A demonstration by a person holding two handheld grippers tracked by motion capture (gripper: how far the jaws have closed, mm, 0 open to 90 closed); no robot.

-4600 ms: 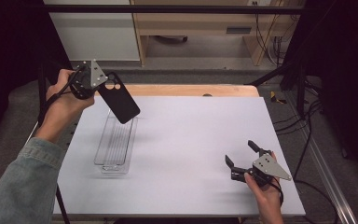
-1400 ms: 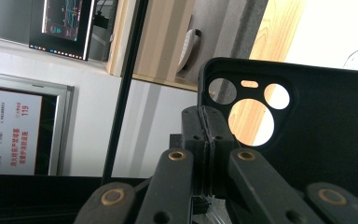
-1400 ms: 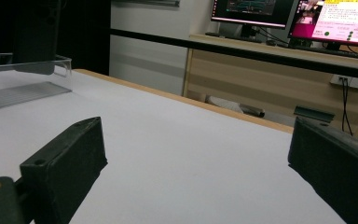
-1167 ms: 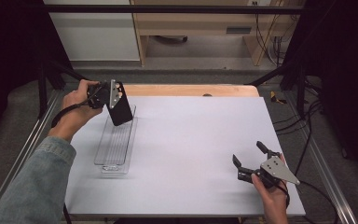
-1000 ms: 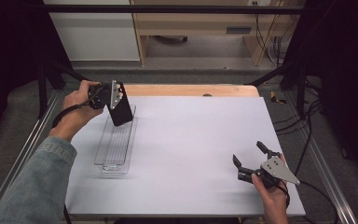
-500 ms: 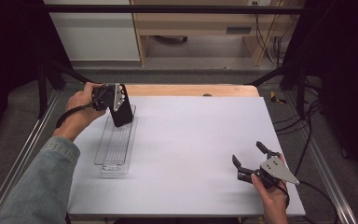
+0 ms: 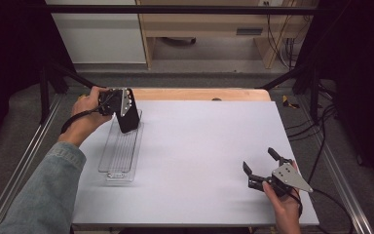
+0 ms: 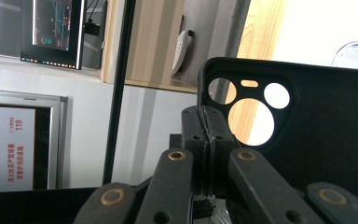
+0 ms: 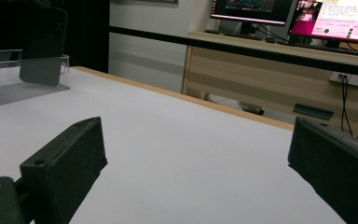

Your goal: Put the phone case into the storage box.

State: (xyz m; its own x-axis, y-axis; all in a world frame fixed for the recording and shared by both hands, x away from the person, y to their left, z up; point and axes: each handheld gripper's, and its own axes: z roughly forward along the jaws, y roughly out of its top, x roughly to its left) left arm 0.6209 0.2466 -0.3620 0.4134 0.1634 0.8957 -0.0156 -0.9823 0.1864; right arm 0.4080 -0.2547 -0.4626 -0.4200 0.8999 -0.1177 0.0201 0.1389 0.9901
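Observation:
A black phone case (image 7: 130, 122) with round camera cutouts hangs tilted over the far end of a clear plastic tray (image 7: 119, 156) on the white table (image 7: 199, 146). My left gripper (image 7: 125, 111) is shut on the case's edge. In the left gripper view the jaws (image 8: 206, 121) pinch the rim of the case (image 8: 326, 140) beside the cutouts. Near the table's front right, my right gripper (image 7: 259, 161) stands open with nothing between its jaws. The right gripper view looks between the wide-apart jaws (image 9: 193, 140) across the table to the tray (image 9: 9, 88) and the dark case (image 9: 42, 28).
A wooden strip (image 7: 199, 94) runs along the table's far edge. Metal rails (image 7: 24, 161) flank the table on both sides. Cables (image 7: 321, 146) lie on the floor at the right. Monitors (image 9: 335, 18) stand on a bench behind.
My left gripper has carried the case down and right to the tray's far end, turning it more upright. The right gripper shifted slightly right at first, then kept still.

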